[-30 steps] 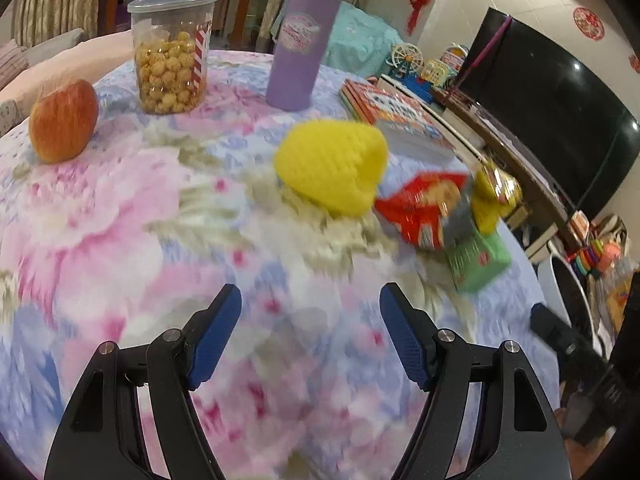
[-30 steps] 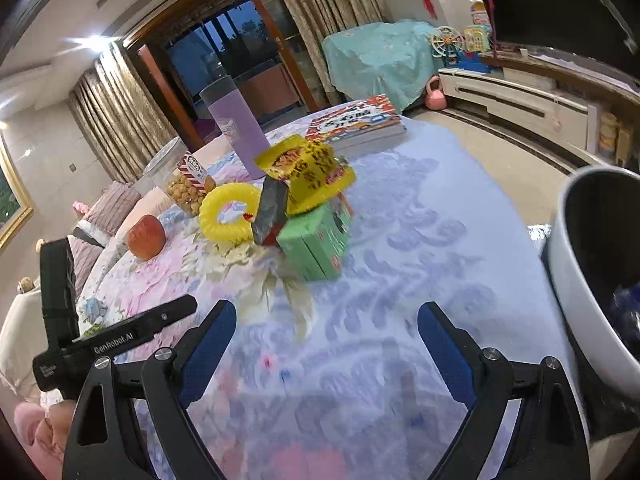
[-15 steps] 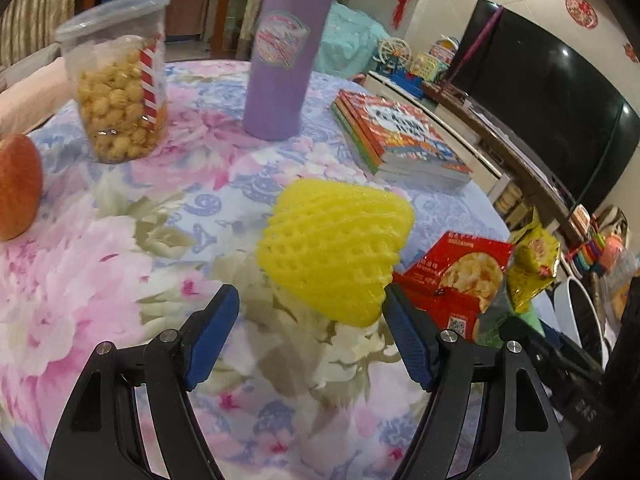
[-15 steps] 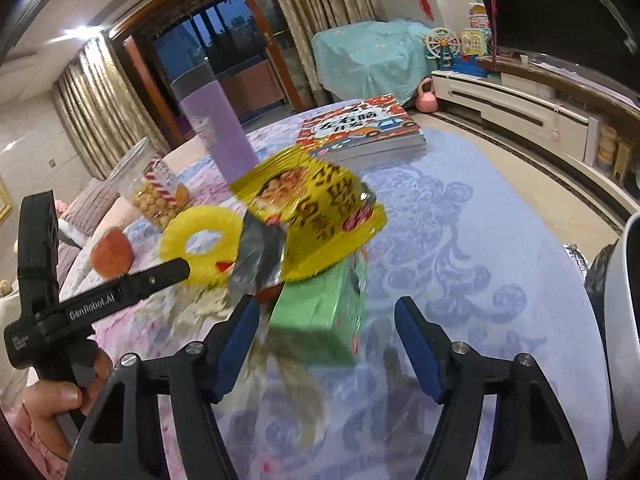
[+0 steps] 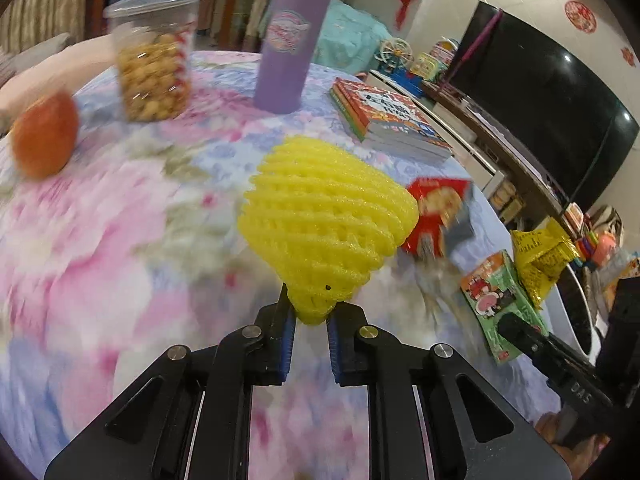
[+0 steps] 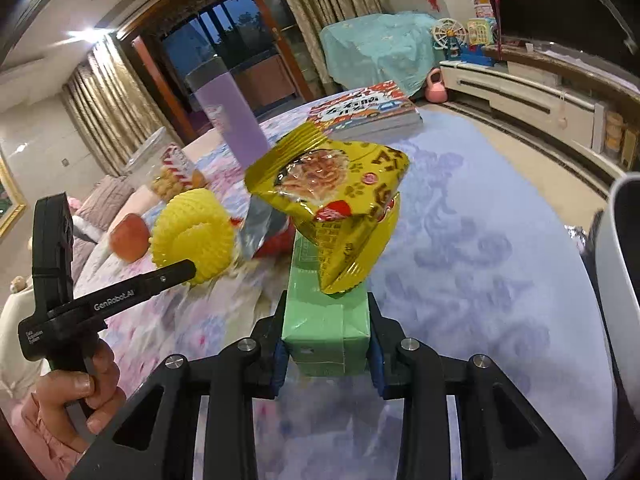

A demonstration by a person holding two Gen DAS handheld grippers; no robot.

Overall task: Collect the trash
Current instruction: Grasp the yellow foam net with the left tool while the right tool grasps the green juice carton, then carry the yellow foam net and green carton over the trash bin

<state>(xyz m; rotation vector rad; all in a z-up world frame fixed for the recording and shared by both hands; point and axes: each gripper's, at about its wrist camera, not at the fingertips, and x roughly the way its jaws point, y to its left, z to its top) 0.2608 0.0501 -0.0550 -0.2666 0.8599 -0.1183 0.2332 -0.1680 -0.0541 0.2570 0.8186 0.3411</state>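
Note:
A yellow foam fruit net (image 5: 328,220) hangs pinched by its lower tip in my left gripper (image 5: 312,316), whose jaws are closing on it. In the right wrist view, the same net (image 6: 192,236) sits at the tip of that left gripper (image 6: 176,274), held by a person's hand. My right gripper (image 6: 326,332) has its jaws closing on a green carton (image 6: 326,320), pads against both sides. A yellow snack bag (image 6: 332,208) lies on top of the carton. A red snack packet (image 5: 438,208) lies on the floral tablecloth (image 5: 120,240) behind the net.
An apple (image 5: 44,140), a jar of puffed snacks (image 5: 154,64), a purple tumbler (image 5: 290,40) and a stack of books (image 5: 388,116) stand farther back. A white bin (image 6: 616,280) stands off the table's right edge. A large dark TV (image 5: 540,112) fills the right wall.
Both grippers moved in towards the trash and closed from wide open: the left on the foam net's tip, the right around the green carton.

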